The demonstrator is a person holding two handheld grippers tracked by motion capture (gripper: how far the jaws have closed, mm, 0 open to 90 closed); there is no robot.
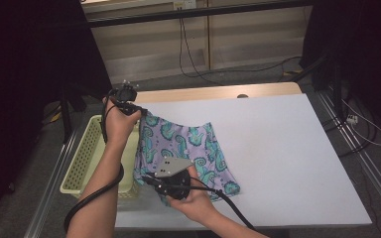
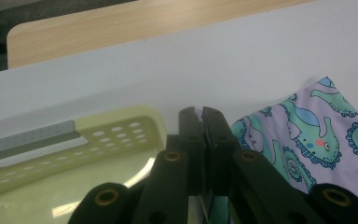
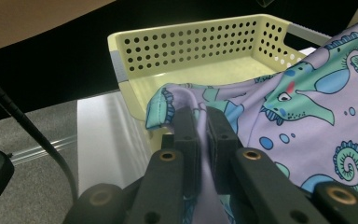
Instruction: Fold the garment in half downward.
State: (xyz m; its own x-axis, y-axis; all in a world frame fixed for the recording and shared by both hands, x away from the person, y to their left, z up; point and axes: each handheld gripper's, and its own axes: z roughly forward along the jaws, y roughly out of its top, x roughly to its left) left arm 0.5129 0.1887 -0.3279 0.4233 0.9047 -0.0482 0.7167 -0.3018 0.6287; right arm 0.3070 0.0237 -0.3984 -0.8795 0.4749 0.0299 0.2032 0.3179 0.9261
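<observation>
The left gripper (image 1: 138, 110) is pressed together on the far edge of the purple patterned cloth (image 1: 188, 148); in the left gripper view a thin sliver of fabric shows between the closed jaw tips, with the cloth (image 2: 307, 135) draping off to one side. The right gripper (image 1: 155, 184) pinches the near edge of the same cloth (image 3: 307, 107), a purple fold rising between its two jaws in the right gripper view. The cloth hangs stretched between both grippers at the left edge of the white table (image 1: 287, 148), its right portion resting on the table surface. The pale yellow perforated basket (image 1: 82, 158) stands just beside the table's left edge, below the cloth's held side.
</observation>
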